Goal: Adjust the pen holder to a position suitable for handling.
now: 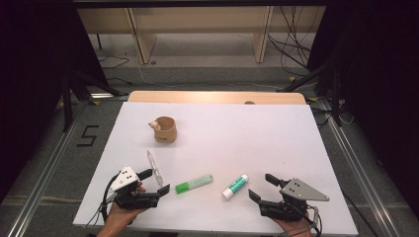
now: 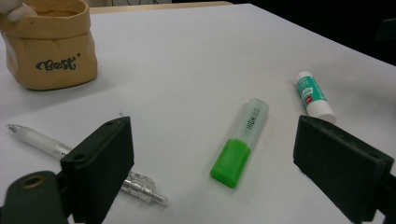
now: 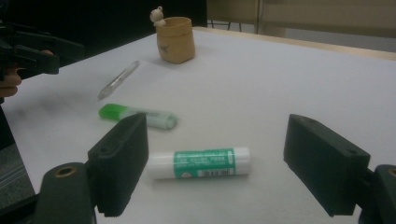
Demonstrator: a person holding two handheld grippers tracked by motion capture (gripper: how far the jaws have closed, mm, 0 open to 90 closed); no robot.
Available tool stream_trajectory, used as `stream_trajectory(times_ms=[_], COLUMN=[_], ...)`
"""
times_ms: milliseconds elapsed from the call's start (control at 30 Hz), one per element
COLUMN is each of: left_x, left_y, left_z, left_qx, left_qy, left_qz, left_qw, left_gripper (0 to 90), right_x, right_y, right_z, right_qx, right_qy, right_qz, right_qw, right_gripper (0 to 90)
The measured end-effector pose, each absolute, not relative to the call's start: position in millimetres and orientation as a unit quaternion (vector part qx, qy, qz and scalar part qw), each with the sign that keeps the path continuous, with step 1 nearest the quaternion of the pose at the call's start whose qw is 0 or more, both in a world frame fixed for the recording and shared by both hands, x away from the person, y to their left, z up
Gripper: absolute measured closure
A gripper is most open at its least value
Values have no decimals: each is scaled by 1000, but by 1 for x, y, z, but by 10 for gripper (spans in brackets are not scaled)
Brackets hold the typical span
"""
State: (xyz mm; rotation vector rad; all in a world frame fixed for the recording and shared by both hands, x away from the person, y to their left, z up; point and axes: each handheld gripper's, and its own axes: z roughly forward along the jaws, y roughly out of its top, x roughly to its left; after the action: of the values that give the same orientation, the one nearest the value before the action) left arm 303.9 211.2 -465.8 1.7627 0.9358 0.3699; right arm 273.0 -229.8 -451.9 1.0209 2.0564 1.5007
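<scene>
White table point(image 1: 276, 128) holds highlighter point(image 1: 194, 183) and glue stick point(image 1: 235, 186) between both grippers' spread fingers.

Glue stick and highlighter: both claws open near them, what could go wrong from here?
1. The glue stick lies on its side between the right claw jaws; being round, it may roll away as the jaws close.
2. The pen lies partly behind the left claw jaw, beside the highlighter; closing could nudge it.
3. The pouch is small and far back; a dropped stick could tip it.
</scene>
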Motion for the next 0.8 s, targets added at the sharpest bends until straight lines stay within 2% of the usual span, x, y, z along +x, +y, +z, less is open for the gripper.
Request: stream_trajectory(times_ms=[800], left_x=[316], left_y=[211], left_z=[-455], left_qx=[742], left_qy=[403], left_qz=[174], left_qw=[507], left_gripper=[121], right_x=[272], right_y=[-229], right_z=[-451], right_qx=[364], right_qy=[733], right_qz=[535], right_qw=[207], right_gripper=[234])
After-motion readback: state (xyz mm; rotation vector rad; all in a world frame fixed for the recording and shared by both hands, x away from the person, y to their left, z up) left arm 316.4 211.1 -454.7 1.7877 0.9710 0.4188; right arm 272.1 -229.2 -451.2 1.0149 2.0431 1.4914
